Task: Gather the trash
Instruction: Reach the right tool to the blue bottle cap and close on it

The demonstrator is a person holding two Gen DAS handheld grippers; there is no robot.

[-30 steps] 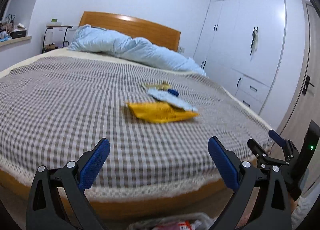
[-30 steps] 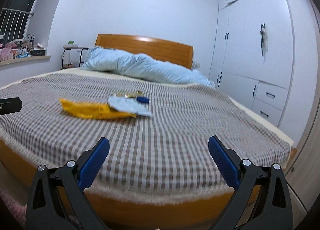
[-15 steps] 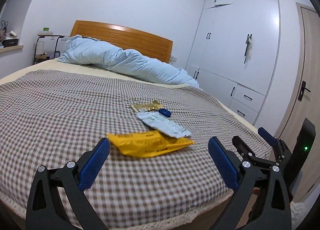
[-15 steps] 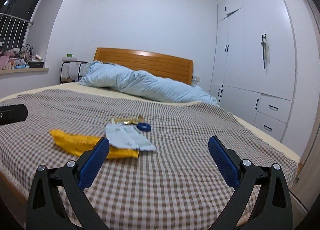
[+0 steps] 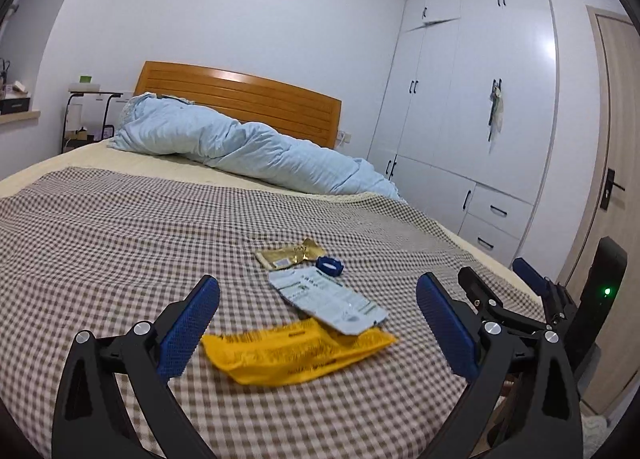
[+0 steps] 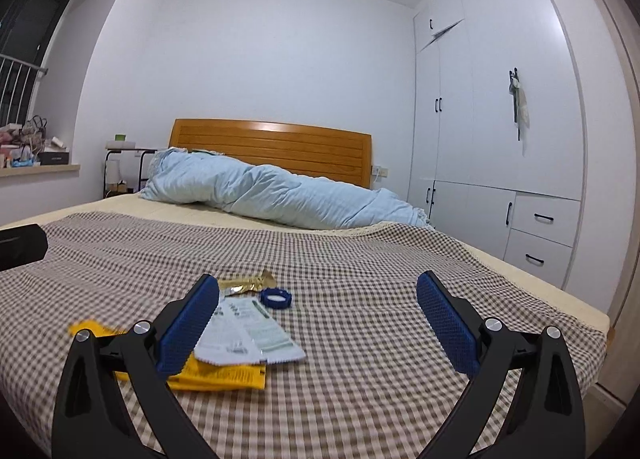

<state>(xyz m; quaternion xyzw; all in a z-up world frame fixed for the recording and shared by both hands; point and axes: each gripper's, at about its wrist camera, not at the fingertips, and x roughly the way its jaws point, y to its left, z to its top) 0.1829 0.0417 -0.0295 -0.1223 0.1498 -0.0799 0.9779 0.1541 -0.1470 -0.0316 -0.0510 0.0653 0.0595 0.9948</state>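
Both grippers have closed in on the bed (image 5: 100, 227). The left gripper (image 5: 318, 323), spread wide and empty, now frames the yellow wrapper (image 5: 296, 355); the right gripper (image 6: 318, 323), equally spread, nears the white packet (image 6: 248, 339) overlapping it. Grasping looks imminent.

open left claw (image 5: 318, 325), yellow wrapper (image 5: 296, 353), bed (image 5: 100, 227)

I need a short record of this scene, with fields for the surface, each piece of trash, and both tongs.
surface: brown-and-white checked bedspread
trash 1: flat yellow plastic wrapper, nearest
trash 2: white printed sachet, overlapping the yellow wrapper
trash 3: small blue bottle cap
trash 4: crumpled gold foil wrapper, farthest
left tongs: open, empty, above the wrapper
right tongs: open, empty
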